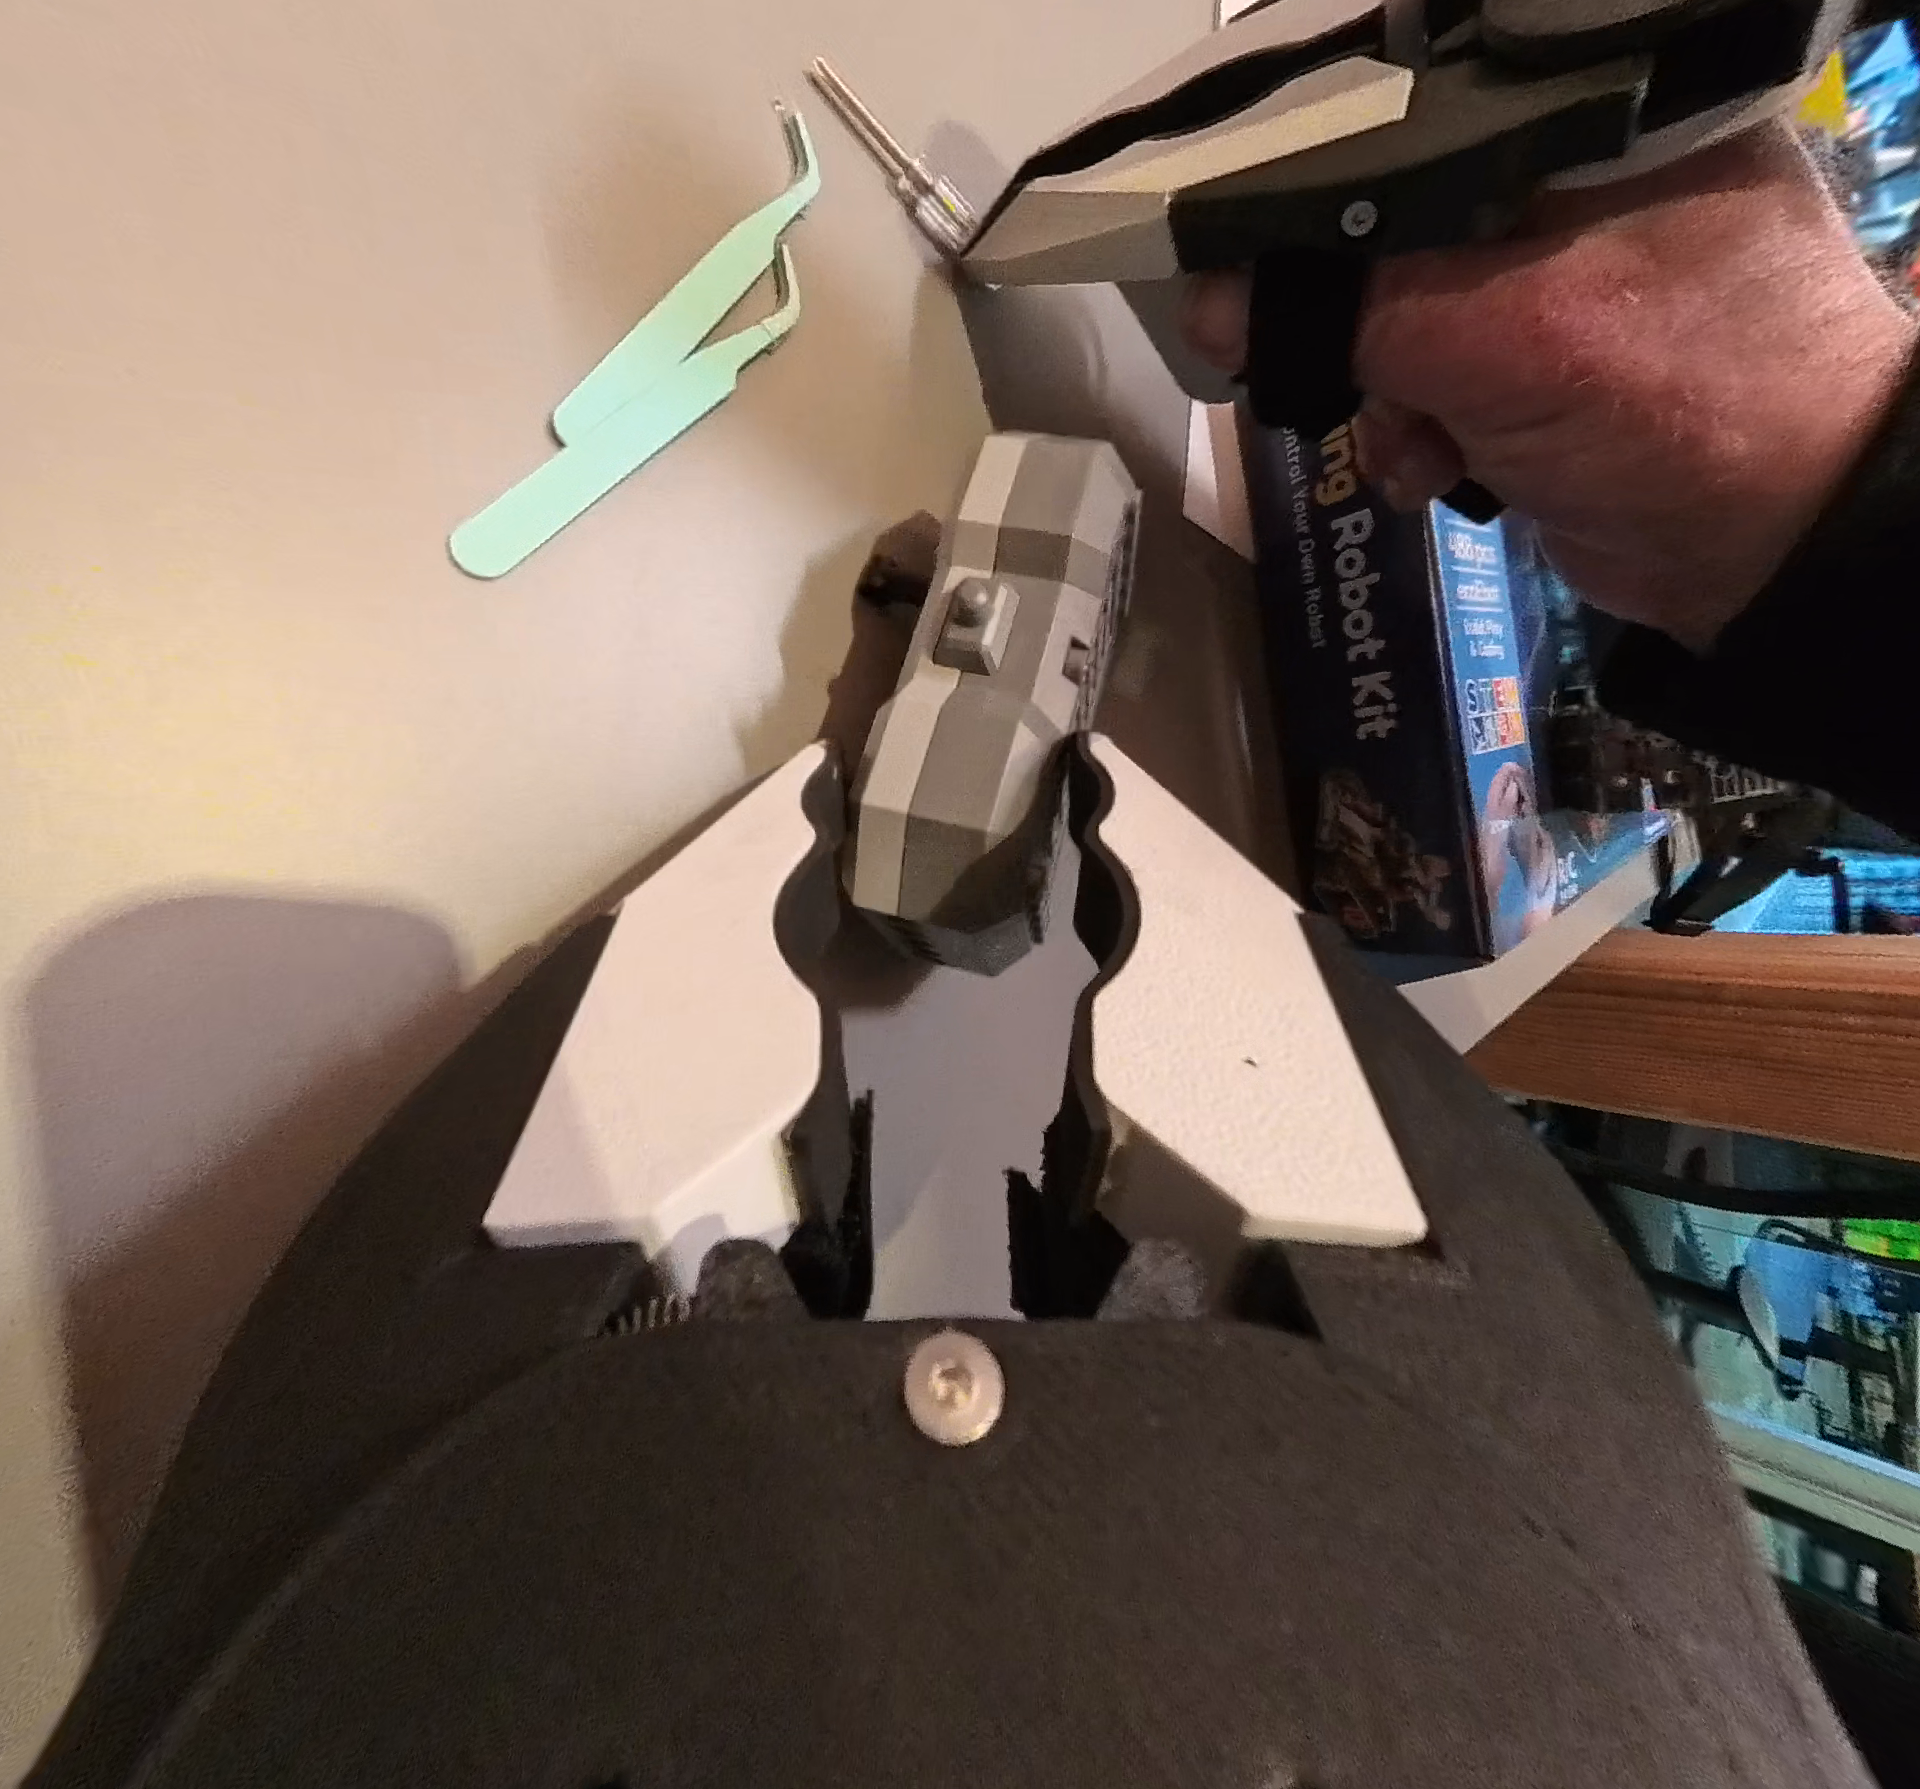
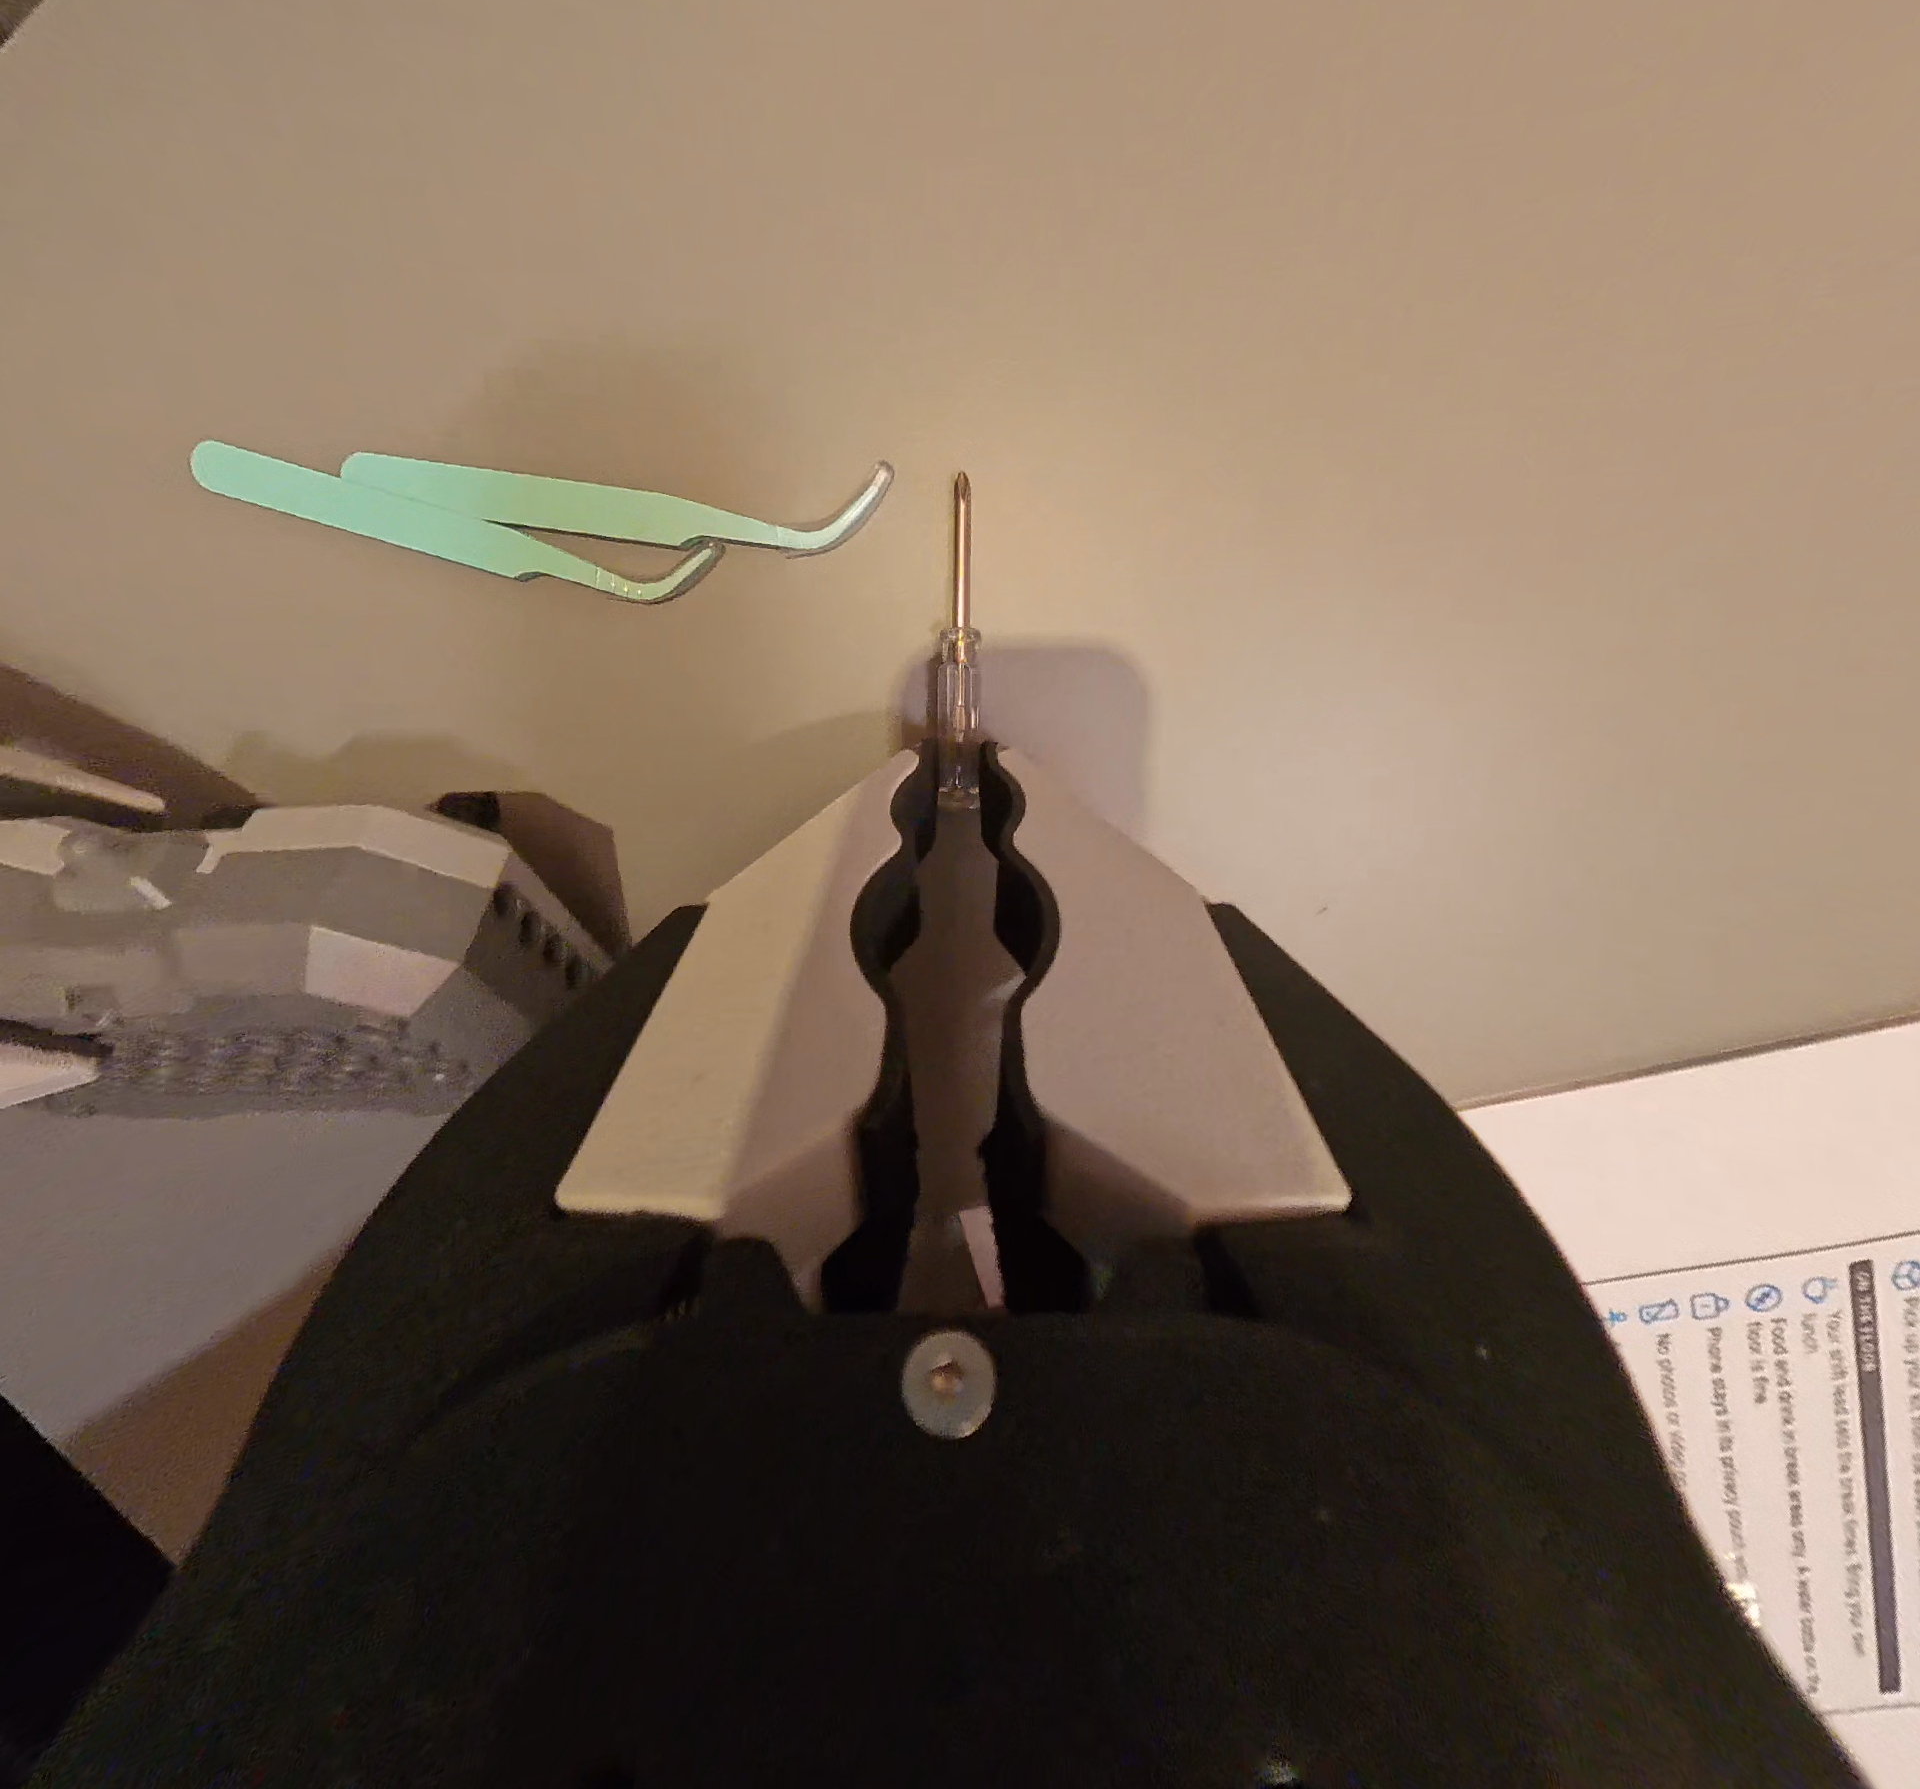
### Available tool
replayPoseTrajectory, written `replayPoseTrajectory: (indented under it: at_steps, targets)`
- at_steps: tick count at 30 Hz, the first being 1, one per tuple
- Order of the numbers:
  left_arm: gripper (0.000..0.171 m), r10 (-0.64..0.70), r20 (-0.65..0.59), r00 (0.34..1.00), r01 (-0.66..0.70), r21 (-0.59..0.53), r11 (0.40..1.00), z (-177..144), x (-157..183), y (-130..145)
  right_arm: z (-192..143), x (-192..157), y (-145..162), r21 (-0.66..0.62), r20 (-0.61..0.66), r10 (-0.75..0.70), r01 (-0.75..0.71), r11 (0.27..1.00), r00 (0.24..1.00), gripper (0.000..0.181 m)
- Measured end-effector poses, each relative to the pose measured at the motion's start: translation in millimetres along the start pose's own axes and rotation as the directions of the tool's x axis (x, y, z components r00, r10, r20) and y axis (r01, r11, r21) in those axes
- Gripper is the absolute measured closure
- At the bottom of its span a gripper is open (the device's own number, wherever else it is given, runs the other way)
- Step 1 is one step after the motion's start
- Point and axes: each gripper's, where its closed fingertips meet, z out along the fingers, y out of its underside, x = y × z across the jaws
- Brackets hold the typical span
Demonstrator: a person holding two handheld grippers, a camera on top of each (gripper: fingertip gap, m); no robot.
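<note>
My left gripper (image 1: 951,763) is shut on a grey block-built model (image 1: 997,659) and holds it above the beige table, nose toward the camera. My right gripper (image 2: 961,752) is shut on a small screwdriver (image 2: 958,638) with a clear handle, its metal shaft pointing forward over the table. In the left wrist view the right gripper (image 1: 987,259) shows at the upper right, held by a hand (image 1: 1558,368), with the screwdriver (image 1: 894,144) sticking out of its tips. The grey model (image 2: 312,950) shows at the left of the right wrist view.
Two mint-green curved tweezers (image 2: 520,518) lie crossed on the table left of the screwdriver tip; they also show in the left wrist view (image 1: 655,357). A dark blue kit box (image 1: 1434,731) stands at the table's right edge. A white printed sheet (image 2: 1714,1272) lies at lower right. The gap from one gripper's tips to the other's is roughly 15 cm.
</note>
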Motion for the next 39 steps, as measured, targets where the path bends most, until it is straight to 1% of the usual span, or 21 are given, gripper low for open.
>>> replayPoseTrajectory:
  at_steps: [3,6,7,9,11,13,15,16,18,20,23,26,30,32,33,34,36,39]
  targets:
    - [0.131,0.016,0.005,1.0,-0.016,0.022,1.0,-2.0,0.0,-1.3,-9.8,-4.0,-2.5,0.022,0.022,0.0,0.0,1.0,1.0,0.176]
    - [0.127,0.034,-0.015,0.999,-0.034,0.018,0.999,-3.1,3.4,-1.4,-27.7,-9.9,-6.1,0.06,0.044,0.007,-0.01,0.998,0.999,0.177]
    - [0.125,0.047,-0.01,0.999,-0.047,0.018,0.999,-4.6,3.2,-1.8,-35.5,-12.7,-7.5,0.072,0.052,0.013,-0.016,0.997,0.999,0.177]
    - [0.114,0.075,0.003,0.997,-0.075,0.023,0.997,-9.1,4.0,-4.1,-54.4,-20.5,-12.6,0.109,0.075,0.014,-0.022,0.994,0.997,0.176]
    - [0.109,0.126,0.033,0.991,-0.128,0.048,0.991,-18.0,7.0,-11.8,-75.0,-31.5,-16.9,0.146,0.112,0.003,-0.02,0.989,0.994,0.177]
    - [0.109,0.204,0.054,0.978,-0.207,0.078,0.975,-30.8,16.2,-25.1,-96.8,-45.9,-20.8,0.191,0.154,-0.041,0.011,0.982,0.987,0.177]
    - [0.113,0.262,0.05,0.964,-0.266,0.133,0.955,-47.4,31.5,-48.3,-120.0,-54.3,-24.6,0.241,0.151,-0.094,0.056,0.969,0.984,0.177]
    - [0.114,0.268,0.036,0.963,-0.27,0.156,0.95,-54.7,39.1,-61.5,-132.1,-58.9,-27.2,0.272,0.146,-0.13,0.087,0.959,0.981,0.177]
    - [0.123,0.234,-0.043,0.971,-0.222,0.195,0.955,-65.4,56.6,-87.2,-153.9,-66.2,-32.6,0.328,0.117,-0.184,0.137,0.935,0.976,0.177]
    - [0.127,0.177,-0.164,0.97,-0.143,0.203,0.969,-70.6,76.5,-107.9,-169.3,-71.6,-35.0,0.346,0.054,-0.242,0.209,0.915,0.969,0.177]
    - [0.138,0.136,-0.271,0.953,-0.072,0.232,0.97,-78.1,98.0,-133.0,-189.0,-78.7,-39.7,0.361,-0.029,-0.301,0.291,0.886,0.953,0.177]
    - [0.142,0.149,-0.301,0.942,-0.078,0.235,0.969,-78.1,110.9,-139.4,-206.0,-82.6,-45.3,0.386,-0.086,-0.323,0.33,0.861,0.943,0.177]
    - [0.152,0.142,-0.391,0.909,-0.04,0.257,0.966,-82.8,135.2,-143.7,-213.4,-83.9,-44.5,0.385,-0.114,-0.331,0.349,0.855,0.937,0.177]
    - [0.159,0.141,-0.414,0.899,-0.034,0.254,0.967,-83.4,143.3,-144.7,-216.3,-83.1,-44.0,0.39,-0.124,-0.323,0.345,0.854,0.938,0.177]
    - [0.168,0.141,-0.412,0.9,-0.03,0.264,0.964,-84.2,144.5,-146.7,-218.3,-83.2,-44.4,0.399,-0.122,-0.315,0.337,0.853,0.941,0.177]
    - [0.171,0.137,-0.415,0.899,-0.022,0.27,0.963,-85.2,145.6,-148.3,-220.6,-83.2,-45.2,0.411,-0.115,-0.301,0.321,0.853,0.947,0.177]
    - [0.171,0.12,-0.438,0.891,0.0,0.265,0.964,-86.9,149.8,-150.1,-223.7,-82.9,-45.5,0.422,-0.113,-0.289,0.309,0.852,0.951,0.177]
    - [0.171,0.136,-0.436,0.89,-0.011,0.277,0.961,-88.2,155.3,-152.7,-227.3,-81.5,-46.4,0.43,-0.12,-0.275,0.3,0.851,0.954,0.177]
